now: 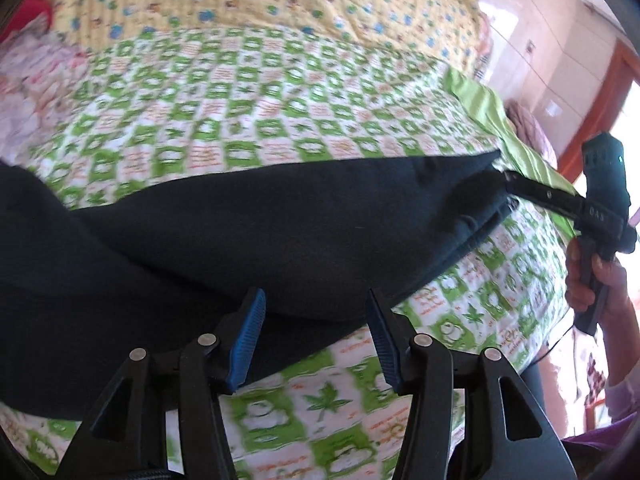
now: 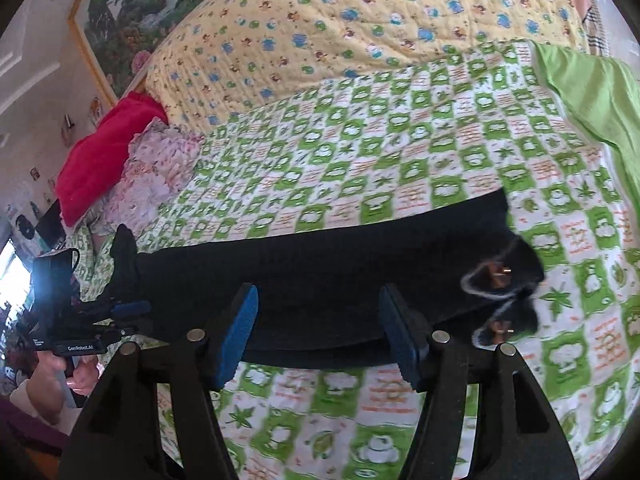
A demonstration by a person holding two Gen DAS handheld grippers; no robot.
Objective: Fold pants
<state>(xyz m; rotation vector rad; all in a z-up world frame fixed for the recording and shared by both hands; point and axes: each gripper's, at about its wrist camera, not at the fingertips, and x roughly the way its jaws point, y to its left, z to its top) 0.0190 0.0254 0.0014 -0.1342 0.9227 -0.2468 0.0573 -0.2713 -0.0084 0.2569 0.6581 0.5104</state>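
Note:
Dark pants lie stretched across a green-and-white checked quilt. In the left wrist view my left gripper stands open over the pants' near edge, its blue pads apart and pressing on nothing. A hand holds my right gripper at the pants' right end. In the right wrist view the right gripper is open just short of the pants, whose end with pale trim and metal buttons lies to the right. The left gripper sits at the pants' far left end.
A yellow flowered quilt covers the far part of the bed. A red pillow and pink floral cloth lie at the left. A plain green sheet hangs at the right edge. A framed painting hangs on the wall.

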